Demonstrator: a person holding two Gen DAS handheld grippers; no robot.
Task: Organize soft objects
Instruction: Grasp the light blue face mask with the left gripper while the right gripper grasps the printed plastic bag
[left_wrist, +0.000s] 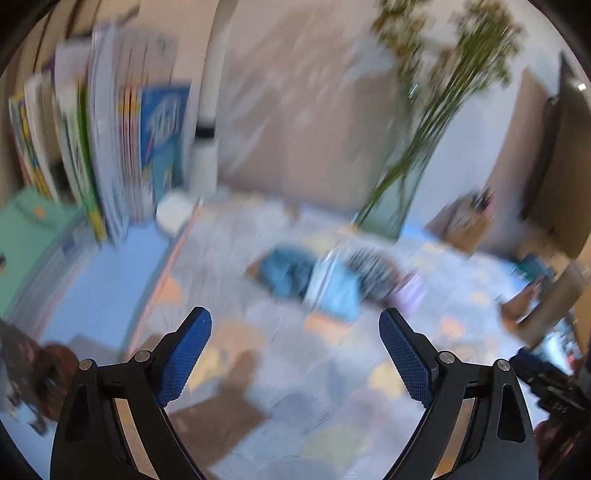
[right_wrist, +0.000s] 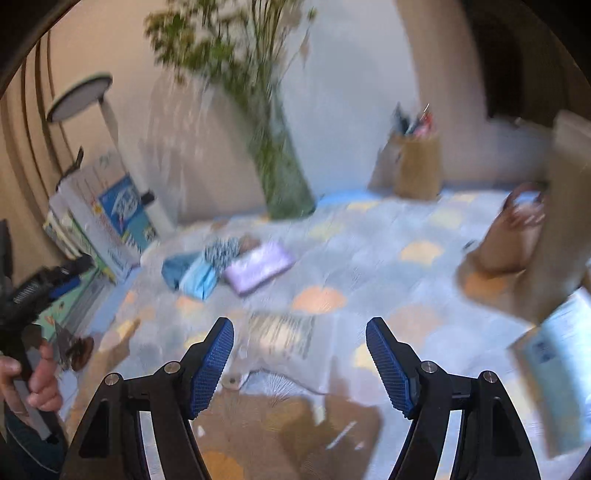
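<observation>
Both views are smeared by motion. A small heap of soft items lies mid-table on the patterned cloth (right_wrist: 369, 236): a dark blue cloth (left_wrist: 288, 273) (right_wrist: 175, 271), a light blue piece (left_wrist: 334, 291) (right_wrist: 201, 278), a black-and-white striped piece (left_wrist: 373, 266) (right_wrist: 221, 251) and a lilac pouch (right_wrist: 258, 267) (left_wrist: 410, 291). A striped pale cloth (right_wrist: 280, 336) lies flat just ahead of my right gripper (right_wrist: 299, 354), which is open and holds nothing. My left gripper (left_wrist: 295, 343) is open and holds nothing, well short of the heap. The left gripper (right_wrist: 40, 288) also shows at the right wrist view's left edge, in a hand (right_wrist: 33, 380).
A glass vase of green stems (right_wrist: 284, 177) (left_wrist: 391, 206) stands at the back. Upright books and boxes (left_wrist: 122, 155) (right_wrist: 110, 221) line the left. A brown pen holder (right_wrist: 417, 166), a brown bag (right_wrist: 506, 236), a white lamp (right_wrist: 81, 96) and a tan box (right_wrist: 569, 206) stand around.
</observation>
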